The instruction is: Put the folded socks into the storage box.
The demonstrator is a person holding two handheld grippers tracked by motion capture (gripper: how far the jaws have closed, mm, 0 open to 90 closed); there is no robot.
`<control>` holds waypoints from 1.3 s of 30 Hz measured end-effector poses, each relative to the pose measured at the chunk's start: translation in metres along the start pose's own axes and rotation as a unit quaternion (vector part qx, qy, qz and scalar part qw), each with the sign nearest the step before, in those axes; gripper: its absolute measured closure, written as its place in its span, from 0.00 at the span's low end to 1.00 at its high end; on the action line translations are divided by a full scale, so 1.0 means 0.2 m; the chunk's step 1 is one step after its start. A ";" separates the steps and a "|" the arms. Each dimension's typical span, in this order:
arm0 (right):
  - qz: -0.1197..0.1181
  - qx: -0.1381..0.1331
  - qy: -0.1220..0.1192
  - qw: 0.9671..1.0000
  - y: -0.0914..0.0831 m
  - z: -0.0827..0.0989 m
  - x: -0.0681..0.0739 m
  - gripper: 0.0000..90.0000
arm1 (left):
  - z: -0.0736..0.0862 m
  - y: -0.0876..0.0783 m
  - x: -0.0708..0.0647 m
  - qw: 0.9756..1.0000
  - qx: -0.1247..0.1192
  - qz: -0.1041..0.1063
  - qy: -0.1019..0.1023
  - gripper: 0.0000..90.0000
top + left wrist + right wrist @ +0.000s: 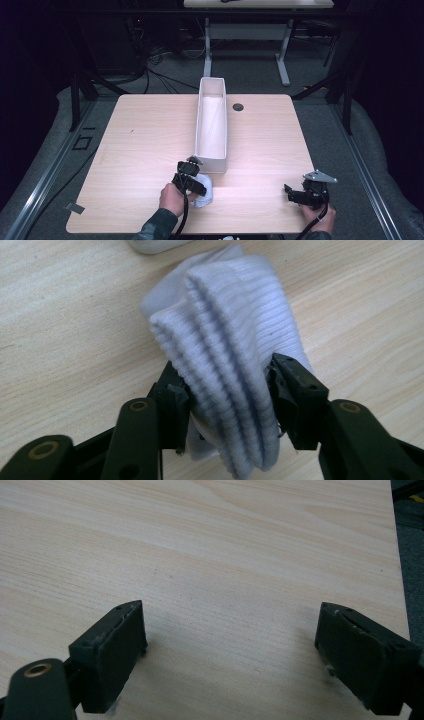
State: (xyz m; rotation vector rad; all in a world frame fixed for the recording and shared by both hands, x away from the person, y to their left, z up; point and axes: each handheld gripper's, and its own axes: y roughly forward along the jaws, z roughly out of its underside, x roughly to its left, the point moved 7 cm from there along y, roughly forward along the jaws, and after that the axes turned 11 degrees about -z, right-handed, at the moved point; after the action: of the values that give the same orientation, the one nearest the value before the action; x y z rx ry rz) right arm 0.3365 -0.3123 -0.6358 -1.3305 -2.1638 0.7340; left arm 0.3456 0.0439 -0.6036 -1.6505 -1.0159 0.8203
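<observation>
Left gripper view, gripper [227,395] pinching ribbed sock [225,340]

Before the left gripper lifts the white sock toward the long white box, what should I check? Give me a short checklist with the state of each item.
1. Left gripper pads press both sides of the folded white sock: ok.
2. Grip takes all the folded layers: cannot tell.
3. White box stands open just behind the sock: ok.
4. Box has free room inside: ok.
5. Right gripper is open, over bare table, away from the path: ok.
</observation>
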 end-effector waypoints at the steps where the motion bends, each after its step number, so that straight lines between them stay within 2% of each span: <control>1: 0.000 0.000 0.000 1.000 0.00 0.00 0.00 0.13 | 0.00 0.00 0.00 1.000 0.000 -0.002 0.005 0.61; 4: 0.000 0.000 0.000 1.000 0.00 0.00 0.00 0.13 | 0.00 -0.01 -0.02 1.000 -0.005 -0.008 0.017 0.67; 10: 0.001 0.000 0.001 1.000 0.00 0.00 0.00 0.14 | 0.00 -0.02 -0.02 0.999 -0.011 -0.023 0.037 0.72; 21: 0.001 0.000 0.000 1.000 0.00 0.00 0.00 0.14 | 0.01 -0.05 0.00 0.999 0.001 -0.012 0.041 0.74; 24: 0.001 0.000 0.000 1.000 0.00 0.00 0.00 0.14 | 0.01 -0.06 0.02 0.999 0.004 -0.016 0.048 0.74; 29: 0.001 -0.001 0.000 1.000 0.00 0.00 0.00 0.14 | 0.01 -0.09 0.04 0.999 0.006 -0.015 0.049 0.74; 39: -0.001 0.003 0.005 1.000 0.00 0.00 0.00 0.10 | 0.02 -0.18 0.11 0.998 0.002 -0.014 0.061 0.74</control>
State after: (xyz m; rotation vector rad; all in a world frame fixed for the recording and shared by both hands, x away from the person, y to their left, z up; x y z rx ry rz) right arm 0.3370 -0.3126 -0.6363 -1.3266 -2.1528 0.7304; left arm 0.3435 0.0710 -0.5706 -1.6573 -0.9499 0.6942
